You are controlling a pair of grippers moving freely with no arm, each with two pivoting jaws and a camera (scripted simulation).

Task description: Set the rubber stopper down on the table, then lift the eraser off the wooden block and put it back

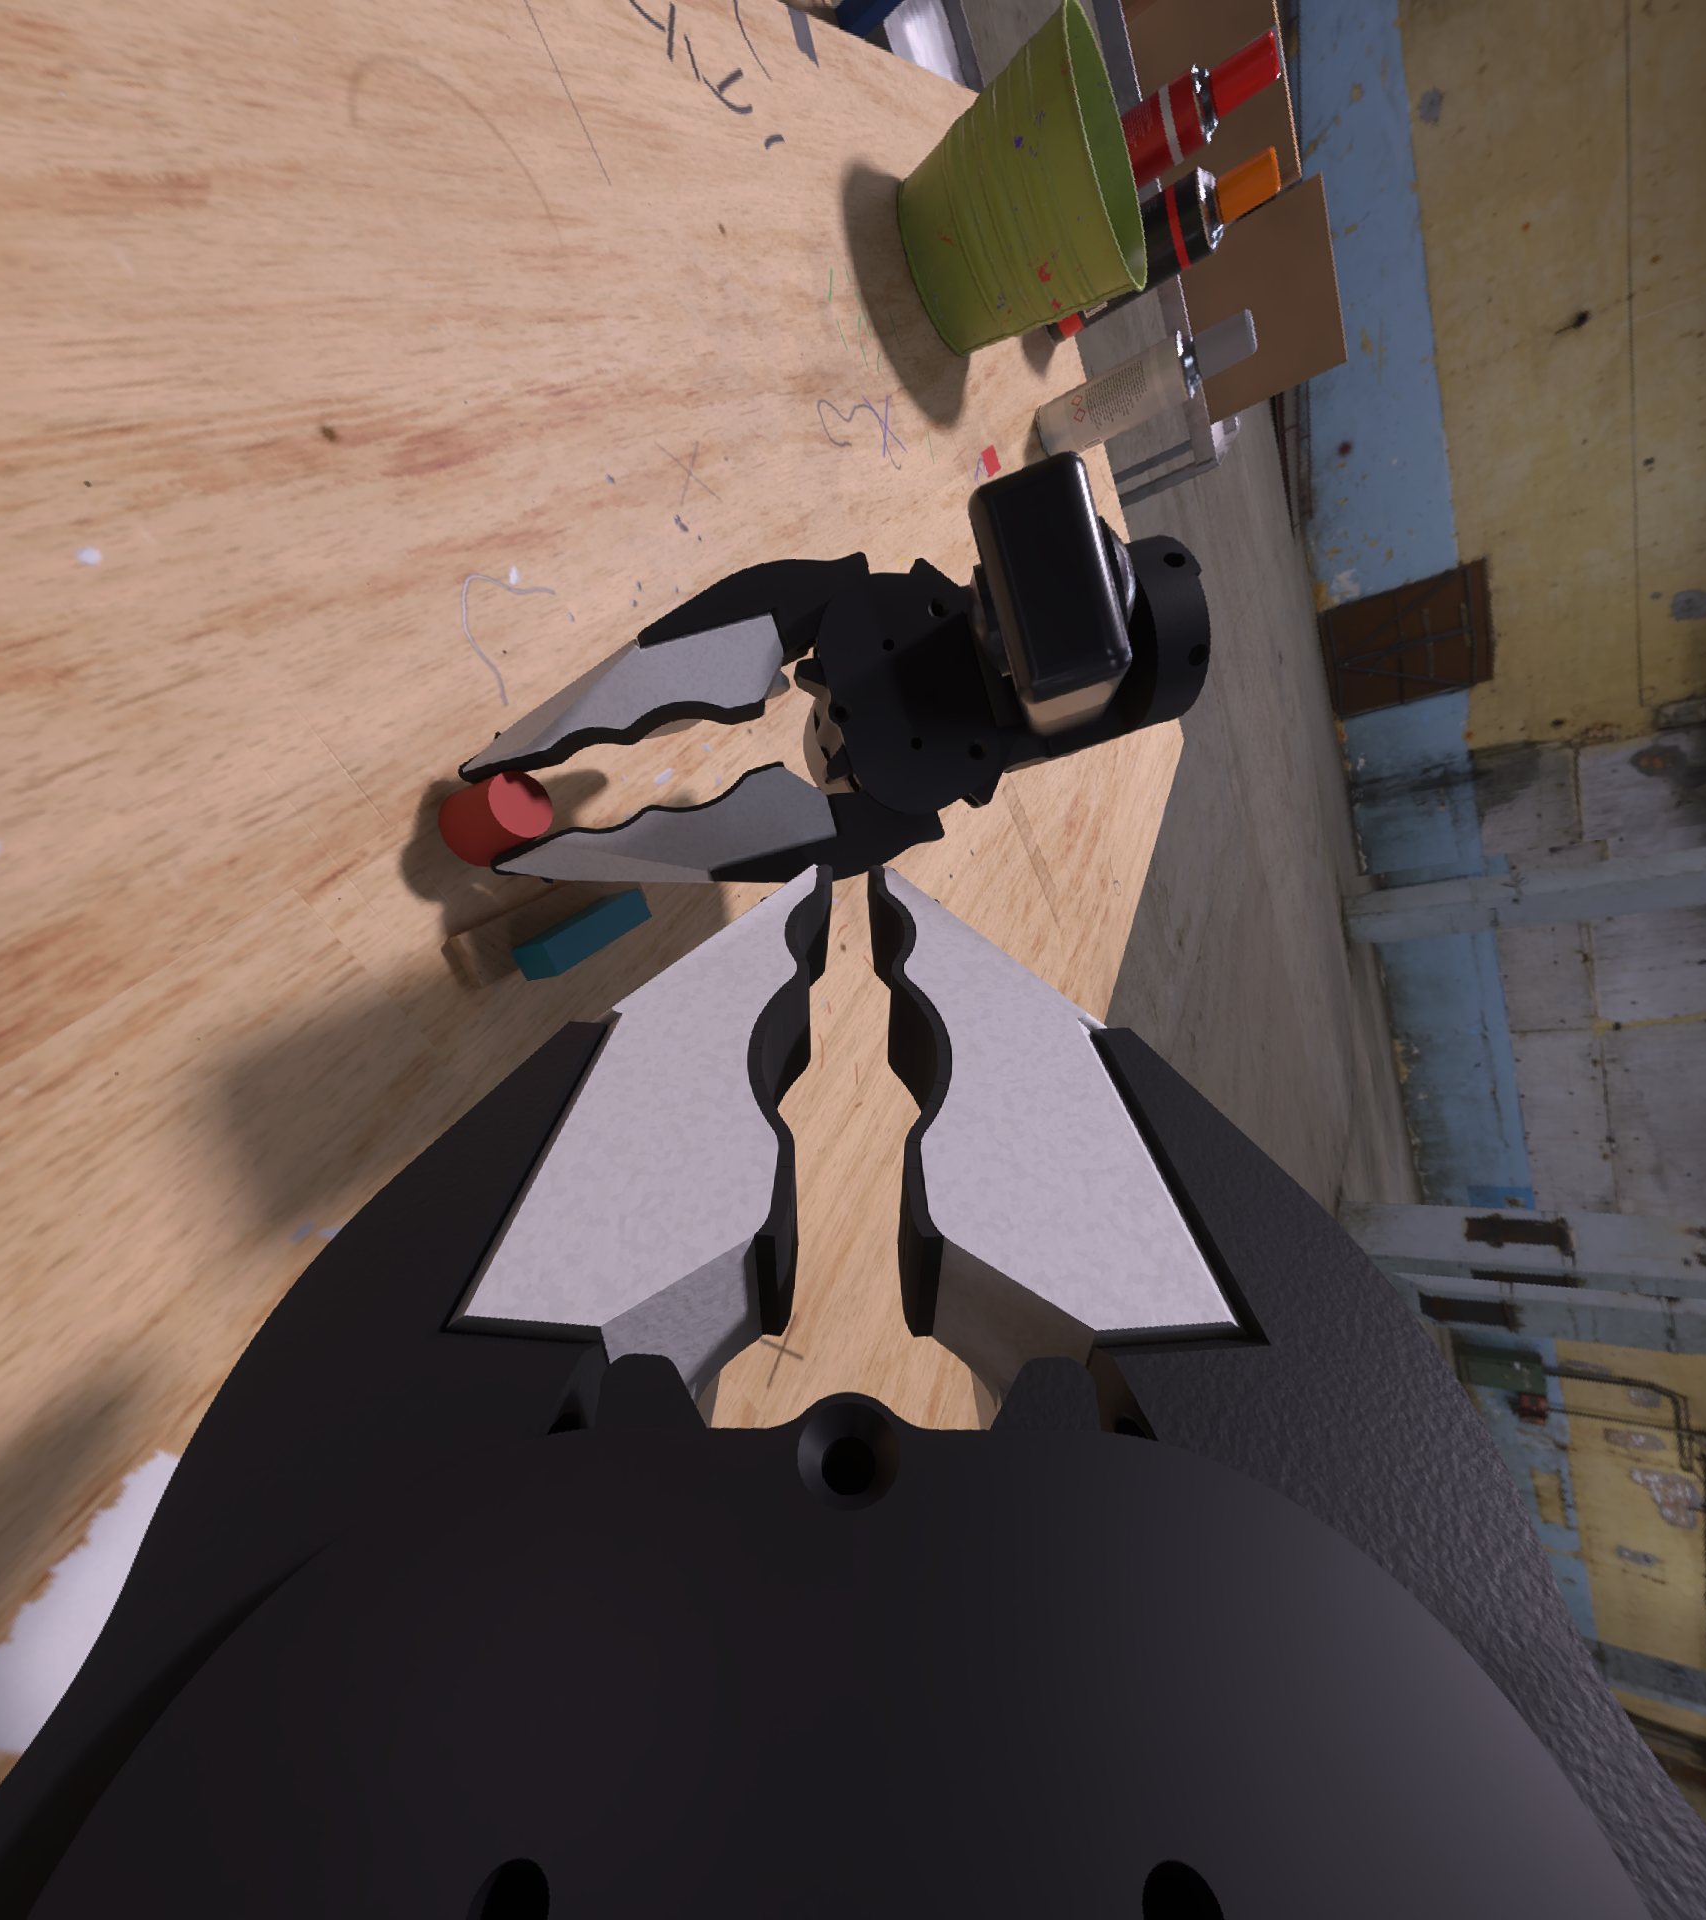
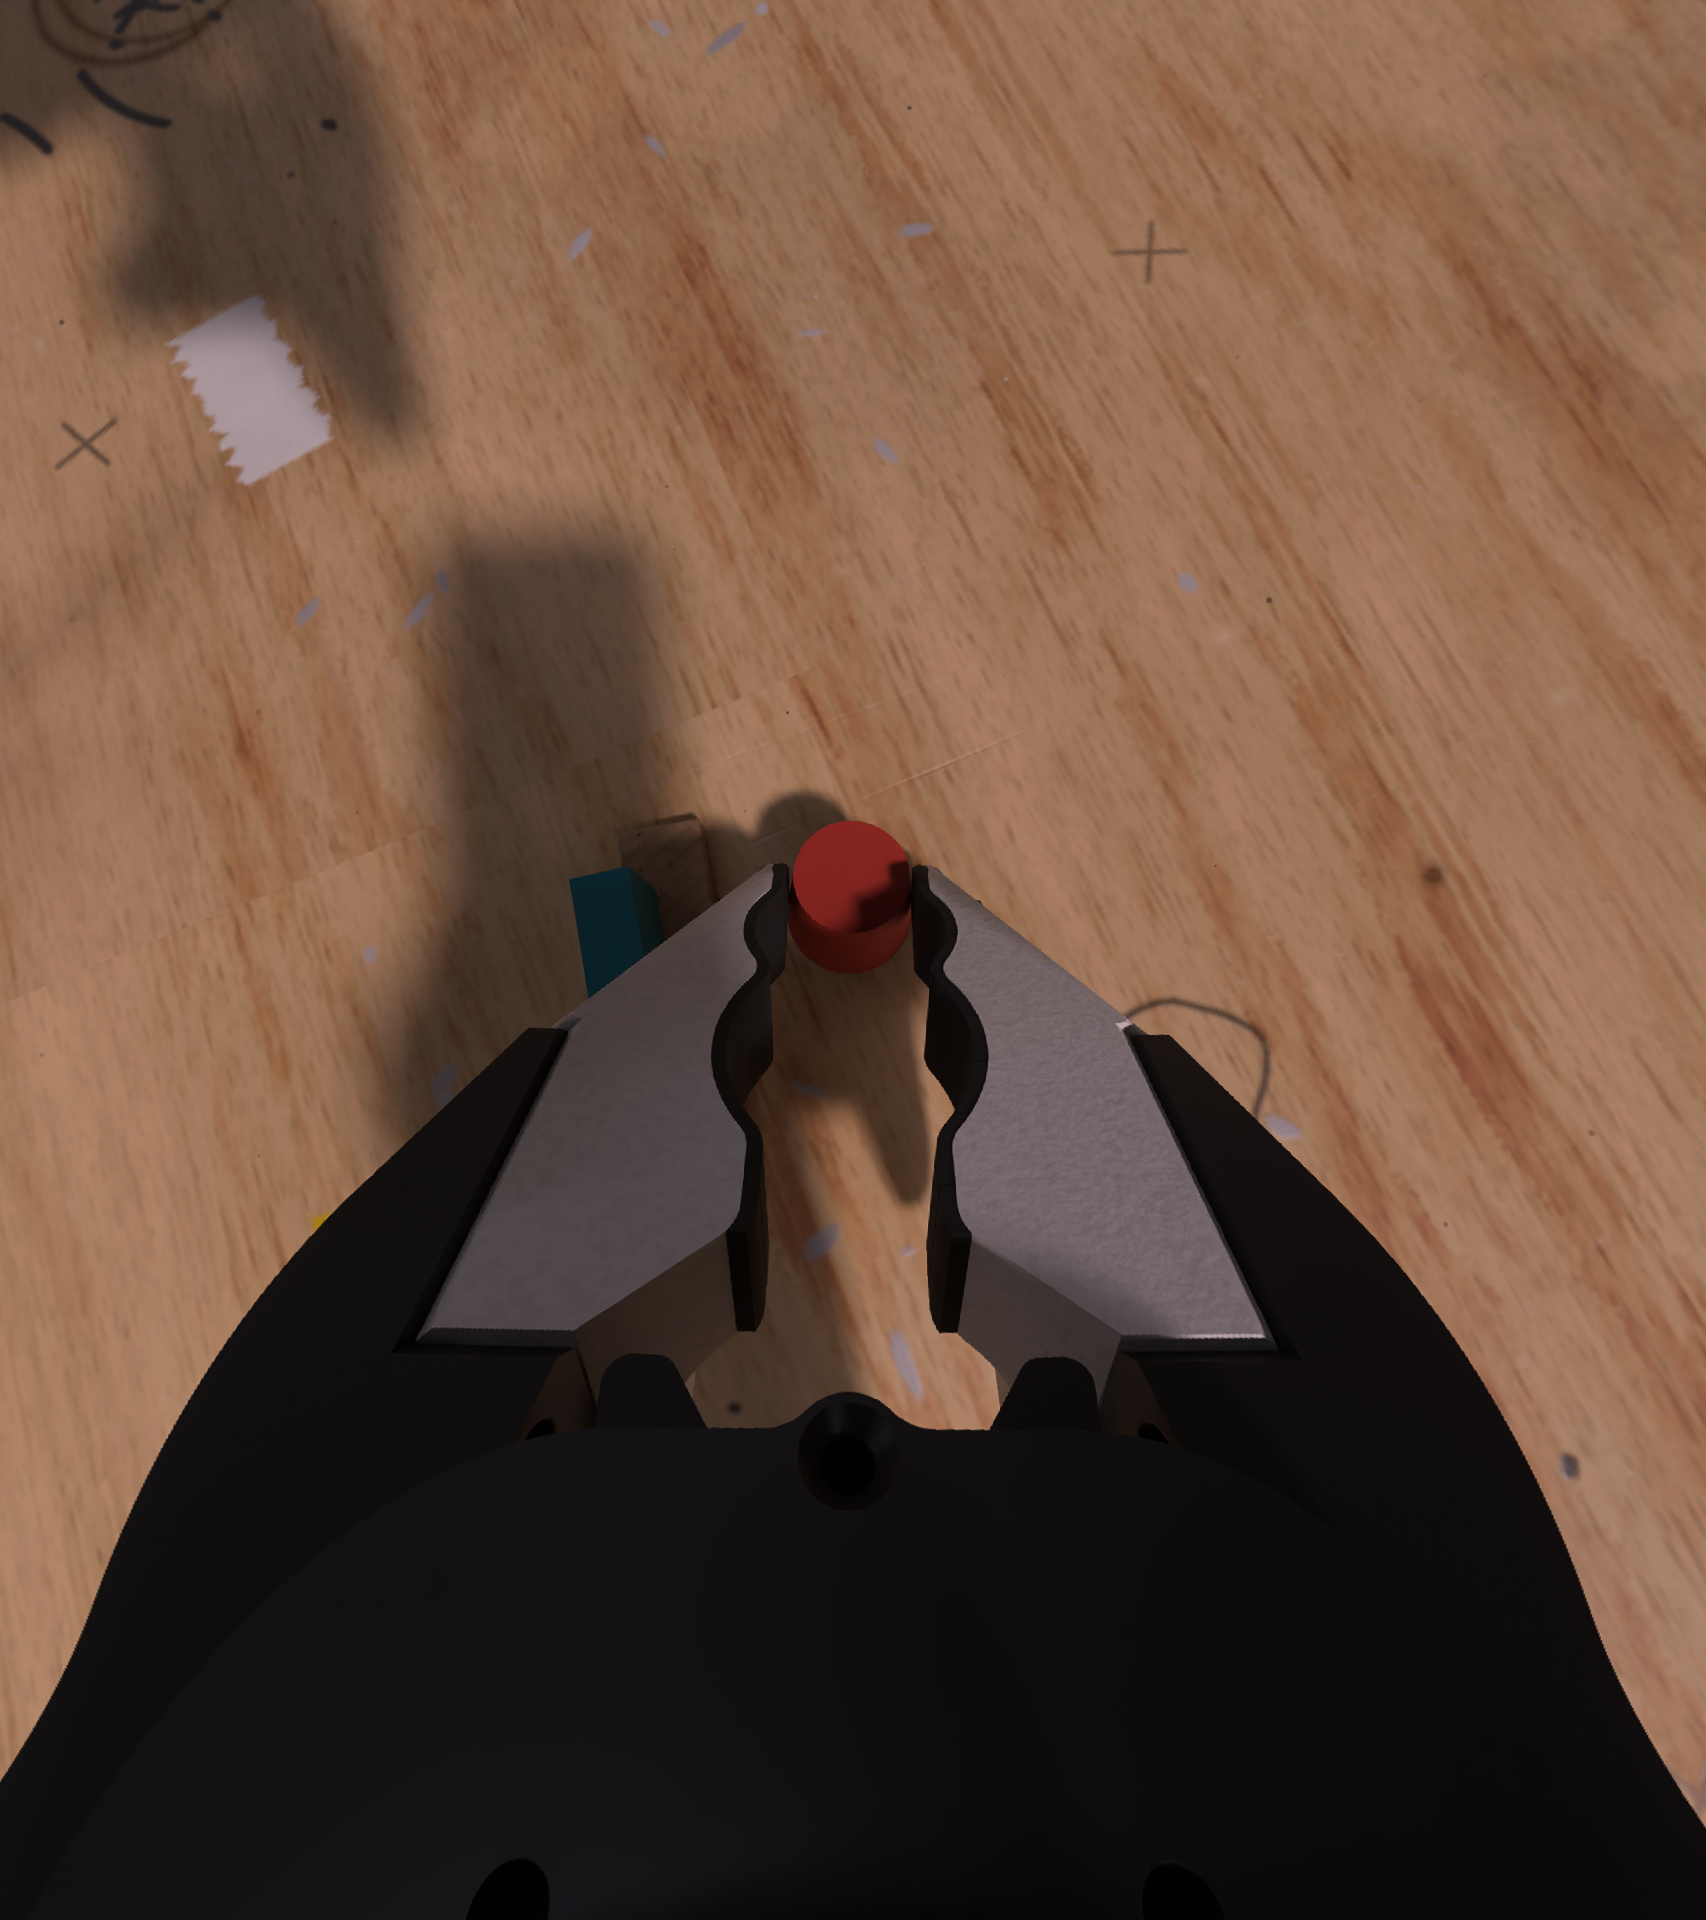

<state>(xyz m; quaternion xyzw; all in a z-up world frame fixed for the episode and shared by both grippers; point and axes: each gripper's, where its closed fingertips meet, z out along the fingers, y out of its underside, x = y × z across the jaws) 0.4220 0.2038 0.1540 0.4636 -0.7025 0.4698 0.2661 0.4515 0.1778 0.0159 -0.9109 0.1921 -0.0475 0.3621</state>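
The red rubber stopper (image 2: 849,899) sits between the fingertips of my right gripper (image 2: 849,881), which is shut on it, at or just above the wooden table (image 2: 1244,520). From the left wrist view, the right gripper (image 1: 506,821) points down at a slant with the stopper (image 1: 494,818) at its tips. Beside it the teal eraser (image 1: 584,932) lies on the small wooden block (image 1: 473,954); both also show in the right wrist view, eraser (image 2: 613,925) and block (image 2: 667,844). My left gripper (image 1: 849,883) is nearly closed and empty, a short way from the eraser.
A green bucket (image 1: 1025,197) stands near the table's far edge, with red and orange-capped bottles (image 1: 1202,114) and a white bottle (image 1: 1119,400) behind it. A white torn patch (image 2: 246,390) lies on the table. The table edge (image 1: 1150,852) runs just behind the right gripper.
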